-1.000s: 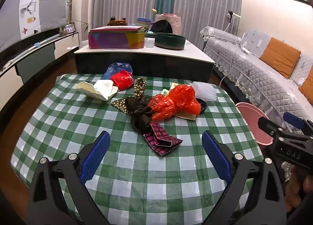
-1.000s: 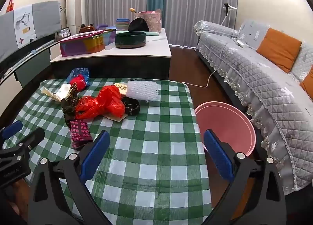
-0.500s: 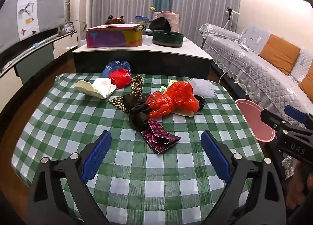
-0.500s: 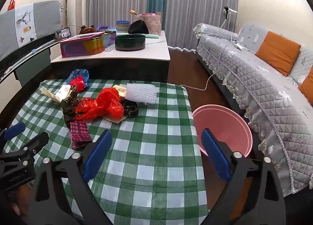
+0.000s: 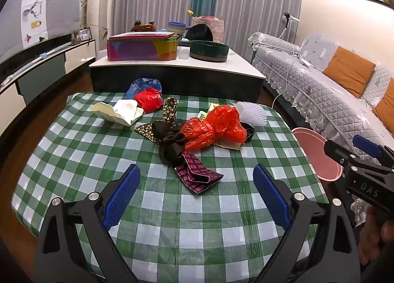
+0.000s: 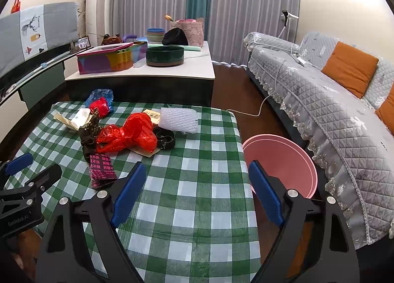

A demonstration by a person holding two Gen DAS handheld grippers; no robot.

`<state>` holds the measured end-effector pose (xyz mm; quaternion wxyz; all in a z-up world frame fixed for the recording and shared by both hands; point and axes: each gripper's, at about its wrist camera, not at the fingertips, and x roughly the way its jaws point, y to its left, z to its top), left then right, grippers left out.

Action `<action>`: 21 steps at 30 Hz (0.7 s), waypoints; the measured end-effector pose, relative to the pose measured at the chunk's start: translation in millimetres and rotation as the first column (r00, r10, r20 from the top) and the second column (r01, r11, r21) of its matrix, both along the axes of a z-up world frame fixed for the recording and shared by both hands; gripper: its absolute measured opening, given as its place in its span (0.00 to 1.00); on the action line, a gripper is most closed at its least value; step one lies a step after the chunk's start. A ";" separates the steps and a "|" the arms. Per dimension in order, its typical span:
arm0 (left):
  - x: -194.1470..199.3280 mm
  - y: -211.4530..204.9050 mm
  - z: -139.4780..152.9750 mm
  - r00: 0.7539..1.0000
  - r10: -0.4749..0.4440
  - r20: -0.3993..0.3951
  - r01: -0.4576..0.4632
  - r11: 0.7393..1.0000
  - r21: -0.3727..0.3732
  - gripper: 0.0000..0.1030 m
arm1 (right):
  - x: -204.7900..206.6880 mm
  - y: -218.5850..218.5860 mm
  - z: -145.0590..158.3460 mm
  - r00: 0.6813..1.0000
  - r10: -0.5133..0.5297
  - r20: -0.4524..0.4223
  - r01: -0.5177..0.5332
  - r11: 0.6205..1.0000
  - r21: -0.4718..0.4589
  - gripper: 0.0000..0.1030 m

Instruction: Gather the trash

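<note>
Left gripper (image 5: pixel 195 184) fingers spread wide, empty; right gripper (image 6: pixel 197 182) fingers, just narrowing, also empty.

The right claw (image 6: pixel 197 192) has just been closing a little: its blue pads (image 6: pixel 129 193) stand nearer each other than a second ago (nothing lies between them, only bare checked table (image 6: pixel 197 221)). In the right wrist view the pink bin (image 6: pixel 283 162) and the red bag (image 6: pixel 133 133) sit slightly lower and nearer the fingers than before.
</note>
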<state>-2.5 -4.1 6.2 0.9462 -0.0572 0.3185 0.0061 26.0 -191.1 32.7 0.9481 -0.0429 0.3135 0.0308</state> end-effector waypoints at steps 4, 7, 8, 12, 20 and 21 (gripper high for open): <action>-0.1 -0.7 0.9 1.000 -0.006 0.002 0.006 1.000 0.000 0.87 | -0.4 0.0 -0.2 1.000 -0.001 0.001 0.001 1.000 0.001 0.81; -0.5 -1.5 1.1 1.000 -0.007 0.004 0.007 1.000 -0.001 0.87 | -1.6 0.6 -0.1 1.000 -0.006 0.009 0.006 1.000 -0.004 0.80; -0.7 -1.5 1.0 1.000 -0.006 0.004 0.006 1.000 0.001 0.87 | -2.0 0.3 0.0 1.000 -0.007 0.011 0.007 1.000 -0.004 0.80; -0.4 -2.3 1.3 1.000 -0.008 0.006 0.008 1.000 0.000 0.87 | -2.2 -0.5 1.3 1.000 -0.011 0.016 0.011 1.000 -0.009 0.78; 1.1 -4.2 2.1 1.000 -0.010 0.009 0.010 1.000 -0.003 0.87 | -2.0 -2.2 1.9 1.000 -0.016 0.017 0.016 1.000 -0.008 0.75; 1.6 -4.8 2.5 1.000 -0.011 0.008 0.011 1.000 -0.004 0.87 | -2.1 -1.3 2.1 1.000 -0.016 0.017 0.016 1.000 -0.010 0.74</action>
